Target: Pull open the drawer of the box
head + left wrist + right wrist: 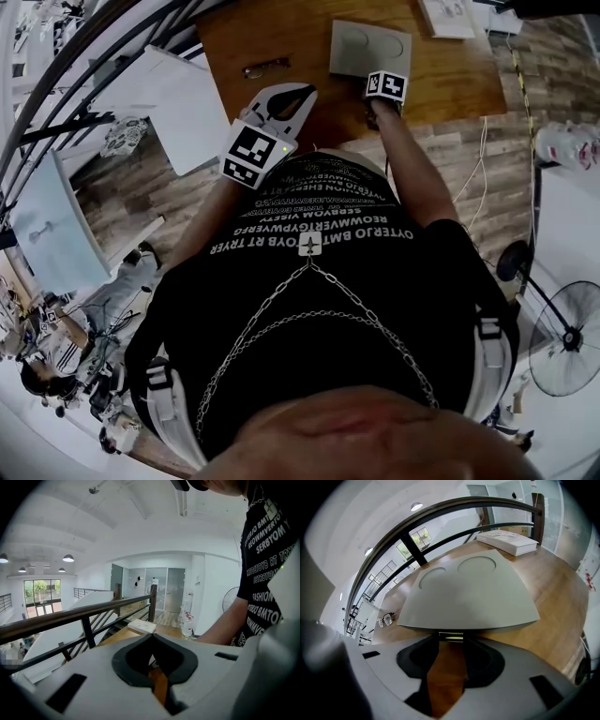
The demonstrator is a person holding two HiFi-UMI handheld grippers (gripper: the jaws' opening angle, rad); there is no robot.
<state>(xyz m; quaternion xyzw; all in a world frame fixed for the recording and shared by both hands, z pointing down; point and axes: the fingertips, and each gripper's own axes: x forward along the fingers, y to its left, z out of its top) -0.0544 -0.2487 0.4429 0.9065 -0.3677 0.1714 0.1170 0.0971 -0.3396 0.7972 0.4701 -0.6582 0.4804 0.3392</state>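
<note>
The box [361,47] sits on the wooden surface [450,75] straight ahead of you, just past your right forearm, near the surface's front edge. Its drawer side faces you, and its longer axis seems to run across your view, left to right. It is plain matte grey with a flat lid. Two shallow round recesses [457,571] lie side by side toward the lid's far edge. The drawer front lies in shadow under the lid's near edge, with only a small pale pull [451,634] showing. Your right tongs [451,642] point steeply down at that edge and pinch the pull between their tips. Your left tongs [307,91] hang raised in front of your chest, clear of the box, tips pressed together on nothing. A pair of eyeglasses [266,67] rests left of the box, and a white book [508,542] lies beyond it.
</note>
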